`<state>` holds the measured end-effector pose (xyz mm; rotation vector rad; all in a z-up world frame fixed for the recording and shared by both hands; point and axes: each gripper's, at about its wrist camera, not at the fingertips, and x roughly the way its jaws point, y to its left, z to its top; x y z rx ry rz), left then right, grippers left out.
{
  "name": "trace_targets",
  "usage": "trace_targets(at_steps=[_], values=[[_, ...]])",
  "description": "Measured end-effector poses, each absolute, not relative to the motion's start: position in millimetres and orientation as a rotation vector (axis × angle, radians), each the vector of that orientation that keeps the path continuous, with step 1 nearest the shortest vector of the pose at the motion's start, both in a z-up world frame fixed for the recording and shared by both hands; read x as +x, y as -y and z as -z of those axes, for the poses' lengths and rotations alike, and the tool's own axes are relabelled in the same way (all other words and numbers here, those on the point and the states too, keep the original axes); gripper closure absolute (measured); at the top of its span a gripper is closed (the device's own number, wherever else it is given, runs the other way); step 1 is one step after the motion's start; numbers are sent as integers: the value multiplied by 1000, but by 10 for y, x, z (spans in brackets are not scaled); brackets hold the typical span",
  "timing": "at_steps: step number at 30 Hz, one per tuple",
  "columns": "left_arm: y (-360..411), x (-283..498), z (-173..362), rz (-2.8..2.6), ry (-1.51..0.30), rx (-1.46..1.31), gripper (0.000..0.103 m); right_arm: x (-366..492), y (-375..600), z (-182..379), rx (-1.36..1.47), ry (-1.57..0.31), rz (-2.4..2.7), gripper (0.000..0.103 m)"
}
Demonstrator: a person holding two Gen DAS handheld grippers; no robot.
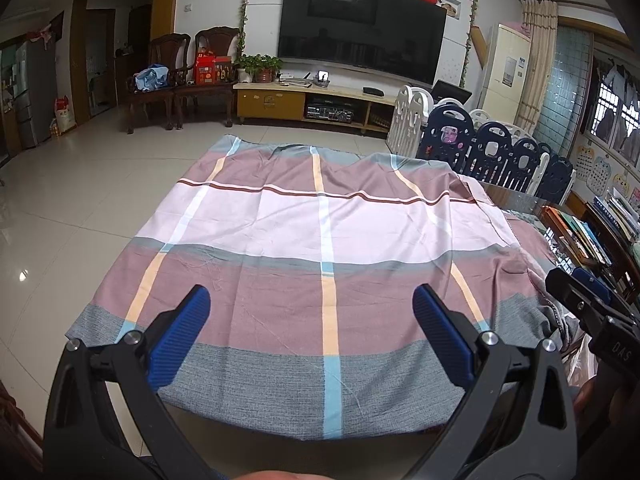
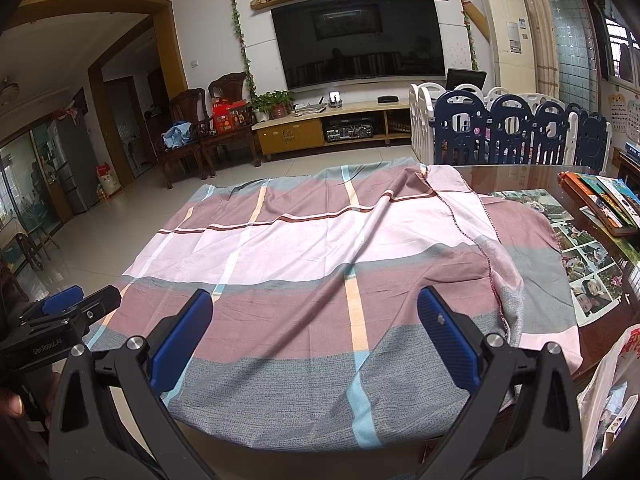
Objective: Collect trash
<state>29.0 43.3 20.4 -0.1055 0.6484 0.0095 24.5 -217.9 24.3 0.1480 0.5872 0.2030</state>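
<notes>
A plaid cloth [image 1: 304, 232] in pink, mauve and grey covers the table; it also shows in the right wrist view [image 2: 320, 248]. I see no loose trash on it. A white plastic bag [image 2: 608, 392] with red print hangs at the table's near right corner. My left gripper [image 1: 310, 308] is open and empty above the cloth's near edge. My right gripper [image 2: 314, 312] is open and empty above the near edge too. Each gripper shows at the edge of the other's view: the right one [image 1: 592, 308] and the left one [image 2: 68, 312].
Photos [image 2: 580, 256] lie under the glass on the uncovered right part of the table, with books [image 2: 604, 200] behind. A blue and white playpen fence [image 2: 512, 128] stands beyond. A TV stand [image 1: 312, 104] and wooden chairs [image 1: 180, 76] line the far wall across tiled floor [image 1: 72, 184].
</notes>
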Motion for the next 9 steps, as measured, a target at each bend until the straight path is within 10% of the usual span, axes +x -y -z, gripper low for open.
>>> trace_targets(at_steps=[9], values=[[-480, 329, -170, -13, -674, -134, 2, 354, 2282, -196, 199, -634, -214, 3]])
